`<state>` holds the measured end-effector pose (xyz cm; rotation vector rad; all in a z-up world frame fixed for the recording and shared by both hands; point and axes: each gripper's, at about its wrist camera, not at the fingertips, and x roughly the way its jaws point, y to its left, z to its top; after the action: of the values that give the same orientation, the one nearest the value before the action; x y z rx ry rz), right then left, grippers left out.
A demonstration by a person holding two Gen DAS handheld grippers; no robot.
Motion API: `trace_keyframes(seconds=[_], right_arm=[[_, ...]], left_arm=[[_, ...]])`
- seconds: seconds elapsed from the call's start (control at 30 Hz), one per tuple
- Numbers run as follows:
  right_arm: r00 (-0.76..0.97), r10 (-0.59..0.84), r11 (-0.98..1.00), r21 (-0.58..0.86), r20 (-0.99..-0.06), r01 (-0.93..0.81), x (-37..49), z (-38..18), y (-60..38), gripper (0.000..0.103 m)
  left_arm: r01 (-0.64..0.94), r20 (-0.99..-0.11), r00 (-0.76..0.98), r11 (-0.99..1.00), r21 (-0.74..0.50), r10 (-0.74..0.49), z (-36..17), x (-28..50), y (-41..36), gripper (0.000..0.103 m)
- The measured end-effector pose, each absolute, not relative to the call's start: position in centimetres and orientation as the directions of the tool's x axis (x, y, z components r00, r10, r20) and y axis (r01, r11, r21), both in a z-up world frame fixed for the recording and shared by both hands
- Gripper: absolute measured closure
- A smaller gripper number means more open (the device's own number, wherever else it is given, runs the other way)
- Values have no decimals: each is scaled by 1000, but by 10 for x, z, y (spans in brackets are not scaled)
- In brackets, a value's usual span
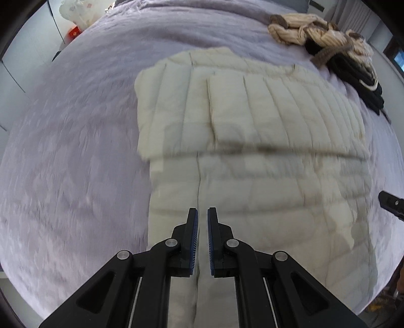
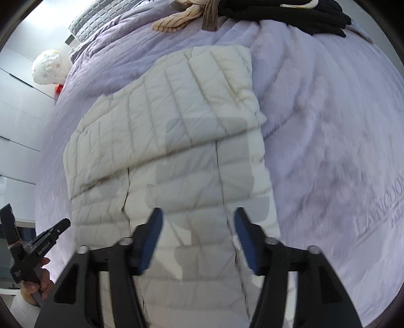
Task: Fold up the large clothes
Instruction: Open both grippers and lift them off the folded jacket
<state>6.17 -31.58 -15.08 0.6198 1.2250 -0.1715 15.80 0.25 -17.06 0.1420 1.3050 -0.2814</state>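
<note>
A cream quilted puffer jacket (image 1: 252,141) lies flat on the lilac bed cover (image 1: 75,151), with both sleeves folded across its upper part. It also shows in the right wrist view (image 2: 176,141). My left gripper (image 1: 202,213) hovers over the jacket's near hem, its jaws almost together with only a narrow gap and nothing between them. My right gripper (image 2: 198,214) is open and empty above the jacket's near part. The left gripper also shows at the left edge of the right wrist view (image 2: 54,230).
A heap of a beige knit sweater (image 1: 315,32) and black clothes (image 1: 363,83) lies at the far right of the bed. A grey pillow (image 2: 93,17) and a white patterned bundle (image 2: 48,66) sit at the far left. White cupboards (image 2: 17,121) stand beside the bed.
</note>
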Motion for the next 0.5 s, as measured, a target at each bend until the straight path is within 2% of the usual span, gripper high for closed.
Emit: trace_keyframes(seconds=[0.17,0.2,0.23,0.27,0.3,0.5], right_arm=[[329,222,817,359,-918,451,44,-146,-304,33],[324,225,817,359,-919,452,41,-145,-303,30],[320,227,816,359,-920,452,38,-144,-302,28],[318,230,816,360,-920,452,35,-141,-300,28],[314,235,817,362,-920,449,31,-138,-296,28],[300,259,808,376,-918,453,12,-125,-286,23]], left_arm=[[245,-977,178,967,-73,-119,-169,133,14,94],[243,-978,170,967,-74,-118,-168,128,15,94],[242,-980,160,967,-77,-118,-166,123,16,75],[242,-981,152,967,-80,-119,-164,119,17,12],[234,-983,151,970,-72,-109,-161,112,18,1],[260,-983,154,964,-61,-104,-143,87,21,1]])
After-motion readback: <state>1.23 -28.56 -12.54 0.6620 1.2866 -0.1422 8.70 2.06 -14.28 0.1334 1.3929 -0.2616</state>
